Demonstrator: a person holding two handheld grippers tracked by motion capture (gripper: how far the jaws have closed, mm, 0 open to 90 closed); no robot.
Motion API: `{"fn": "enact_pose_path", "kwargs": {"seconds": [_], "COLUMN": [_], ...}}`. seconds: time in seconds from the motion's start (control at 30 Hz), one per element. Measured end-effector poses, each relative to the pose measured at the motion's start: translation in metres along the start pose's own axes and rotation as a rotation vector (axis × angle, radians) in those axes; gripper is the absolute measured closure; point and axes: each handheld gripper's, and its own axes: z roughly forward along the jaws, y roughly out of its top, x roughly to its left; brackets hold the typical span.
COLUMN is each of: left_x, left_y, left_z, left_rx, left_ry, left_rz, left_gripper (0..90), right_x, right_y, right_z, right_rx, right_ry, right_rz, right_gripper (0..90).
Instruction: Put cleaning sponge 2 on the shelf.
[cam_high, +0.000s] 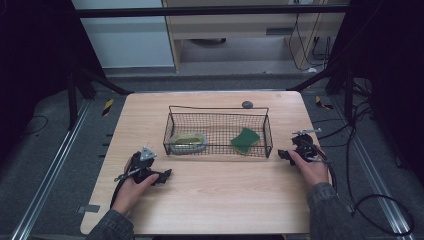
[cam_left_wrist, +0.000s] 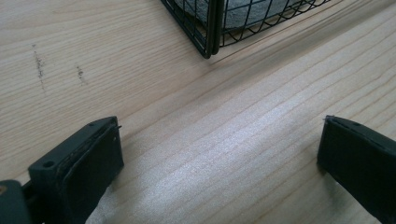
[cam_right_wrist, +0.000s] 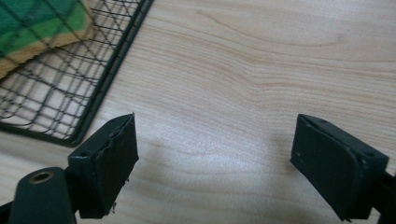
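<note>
The likeliest trouble lies with the right gripper (cam_high: 289, 155), which sits low over the desk (cam_high: 215, 200) with the wire basket (cam_high: 218, 131) just off its left jaw: if it swings toward the green sponge (cam_high: 245, 139) from this height, a jaw could catch the basket's side wall and drag or tip the whole basket, rather than clearing the rim. It would probably need to rise first. Its jaws stand apart with nothing between them, only bare wood. The hand (cam_high: 311, 167) behind it rests near the desk's edge, with the gripper aimed toward the basket's corner. The left gripper (cam_high: 162, 176) is also released and empty, held low and nearly level by the left hand (cam_high: 131, 189), with the basket's near corner ahead of its jaws and the shallow dish (cam_high: 187, 142) inside just beyond.
</note>
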Motion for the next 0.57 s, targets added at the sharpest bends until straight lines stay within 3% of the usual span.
{"fn": "enact_pose_path", "kwargs": {"seconds": [0.13, 0.33, 0.4, 0.47, 0.57], "left_x": [0.0, 0.0, 0.0, 0.0, 0.0], "left_y": [0.0, 0.0, 0.0, 0.0, 0.0], "left_z": [0.0, 0.0, 0.0, 0.0, 0.0], "left_rx": [0.0, 0.0, 0.0, 0.0, 0.0], "left_ry": [0.0, 0.0, 0.0, 0.0, 0.0], "left_rz": [0.0, 0.0, 0.001, 0.0, 0.0], "left_gripper": [0.0, 0.0, 0.0, 0.0, 0.0], "right_x": [-0.002, 0.0, 0.0, 0.0, 0.0], "right_y": [-0.001, -0.003, -0.005, -0.013, -0.015], "right_z": [0.006, 0.013, 0.014, 0.016, 0.015], "right_rx": [-0.009, -0.05, -0.071, -0.149, -0.149], "right_ry": [-0.024, -0.067, -0.062, -0.06, -0.07], "right_rz": [0.015, -0.012, -0.019, -0.03, -0.012], "right_gripper": [12.6, 8.6, 6.8, 5.0, 3.9]}}
